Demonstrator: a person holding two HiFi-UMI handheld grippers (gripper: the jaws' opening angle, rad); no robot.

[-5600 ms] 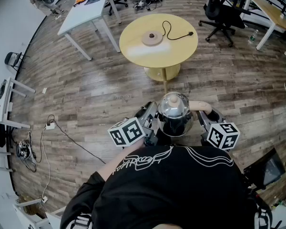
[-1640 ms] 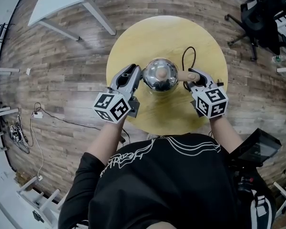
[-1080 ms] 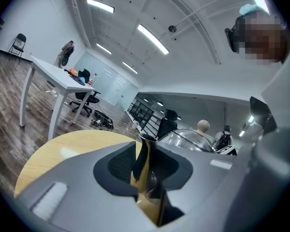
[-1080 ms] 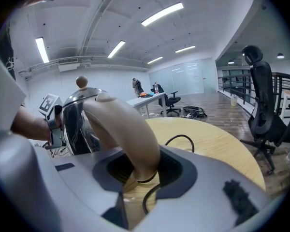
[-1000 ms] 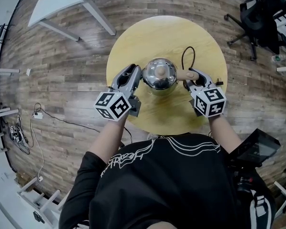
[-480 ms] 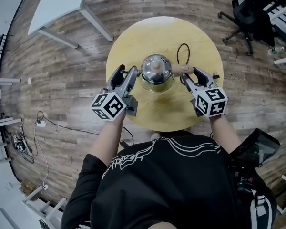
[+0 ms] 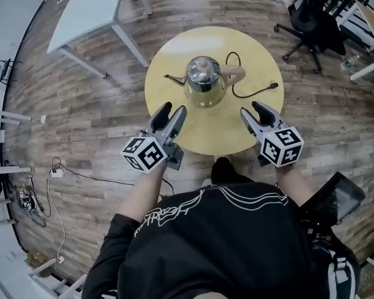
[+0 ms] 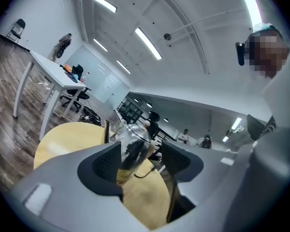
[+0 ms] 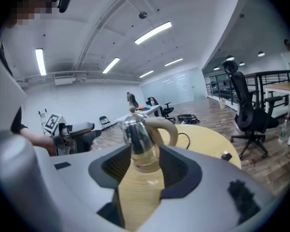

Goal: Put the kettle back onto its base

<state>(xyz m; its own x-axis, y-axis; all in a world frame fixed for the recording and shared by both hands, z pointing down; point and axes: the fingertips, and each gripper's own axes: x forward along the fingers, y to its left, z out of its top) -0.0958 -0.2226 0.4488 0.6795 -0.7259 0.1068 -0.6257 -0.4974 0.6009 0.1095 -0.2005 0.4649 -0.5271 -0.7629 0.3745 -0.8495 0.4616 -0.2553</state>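
Observation:
A shiny steel kettle [image 7: 204, 80] with a tan handle and knob stands upright on the round yellow table [image 7: 168, 86], over its base, which is hidden beneath it; the black cord [image 7: 252, 92] curls off to the right. My left gripper [image 7: 171, 116] hovers open near the table's front left edge, apart from the kettle. My right gripper [image 7: 254, 113] is open at the front right, nothing between its jaws. In the left gripper view the kettle [image 8: 131, 146] shows beyond the empty jaws [image 8: 141, 161]. In the right gripper view the kettle [image 9: 141, 139] stands ahead of the empty jaws [image 9: 141, 167].
A white desk [image 7: 90, 17] stands at the back left. A black office chair [image 7: 308, 23] is at the back right. Cables and a power strip [image 7: 53, 172] lie on the wooden floor to the left. The person's foot [image 7: 223, 170] shows below the table's front edge.
Both grippers let go of the kettle, opened wide and drew back towards the table's front edge. The kettle stays standing on the table.

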